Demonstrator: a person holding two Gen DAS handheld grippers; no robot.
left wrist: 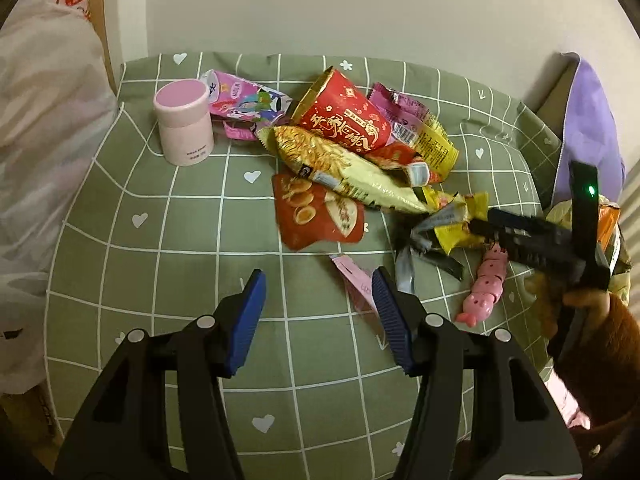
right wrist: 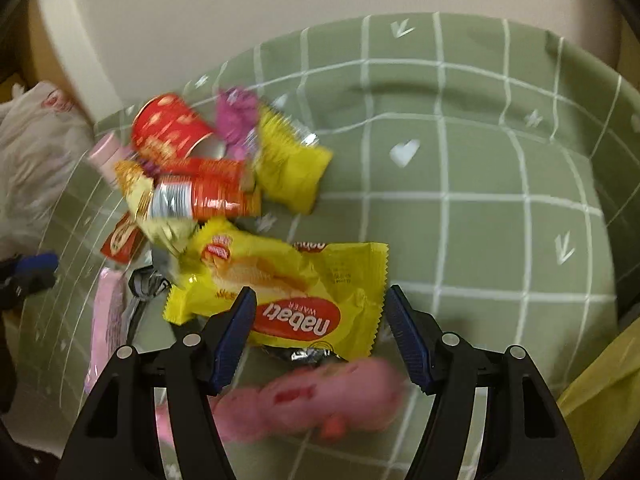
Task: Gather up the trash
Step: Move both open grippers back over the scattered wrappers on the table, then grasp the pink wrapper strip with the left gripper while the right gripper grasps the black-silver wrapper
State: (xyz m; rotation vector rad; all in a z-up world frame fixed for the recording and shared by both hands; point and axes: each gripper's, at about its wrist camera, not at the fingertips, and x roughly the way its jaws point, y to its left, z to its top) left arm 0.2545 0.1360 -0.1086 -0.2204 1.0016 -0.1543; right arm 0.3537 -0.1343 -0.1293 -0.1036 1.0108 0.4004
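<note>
right tongs (right wrist: 320, 336) agape | over wafer wrapper (right wrist: 304, 280) | lettering legible here only

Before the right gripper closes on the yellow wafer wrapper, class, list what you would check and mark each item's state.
1. Right gripper jaws open: ok.
2. Yellow wafer wrapper between the jaws: ok.
3. Pads touching wrapper: cannot tell.
4. Pink toy clear of the grip: not ok, it lies just below the wrapper.
5. Left gripper empty and out of the way: ok.
6. Pink jar upright, away from the pile: ok.
</note>
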